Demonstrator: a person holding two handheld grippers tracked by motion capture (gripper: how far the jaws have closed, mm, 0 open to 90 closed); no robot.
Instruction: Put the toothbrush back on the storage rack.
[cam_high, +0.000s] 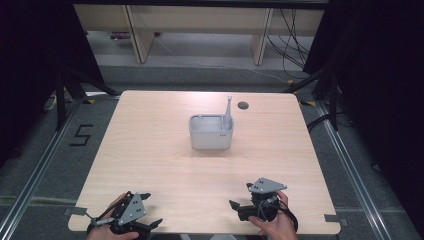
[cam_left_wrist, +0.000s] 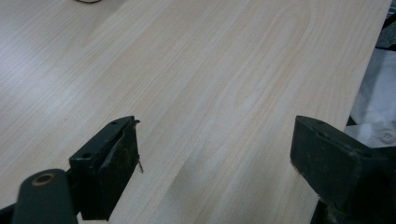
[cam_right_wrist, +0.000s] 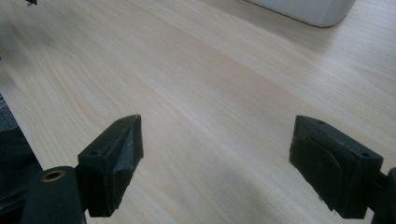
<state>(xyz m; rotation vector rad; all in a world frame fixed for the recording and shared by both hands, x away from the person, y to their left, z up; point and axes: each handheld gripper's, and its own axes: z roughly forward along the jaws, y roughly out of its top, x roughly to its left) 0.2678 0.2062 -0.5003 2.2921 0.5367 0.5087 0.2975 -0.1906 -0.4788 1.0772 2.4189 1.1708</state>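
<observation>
Two hands rest low at the near edge of a wooden tabletop (cam_high: 150, 150), each holding a tool. The left tool (cam_high: 150, 223) and the right tool (cam_high: 235, 206) both have jaws spread wide, released, grasping nothing. Well apart, mid-tabletop, stands a grey caddy (cam_high: 210, 133) with a toothbrush (cam_high: 227, 114) upright in its right compartment.

A black "5" marks the floor (cam_high: 80, 135).
</observation>
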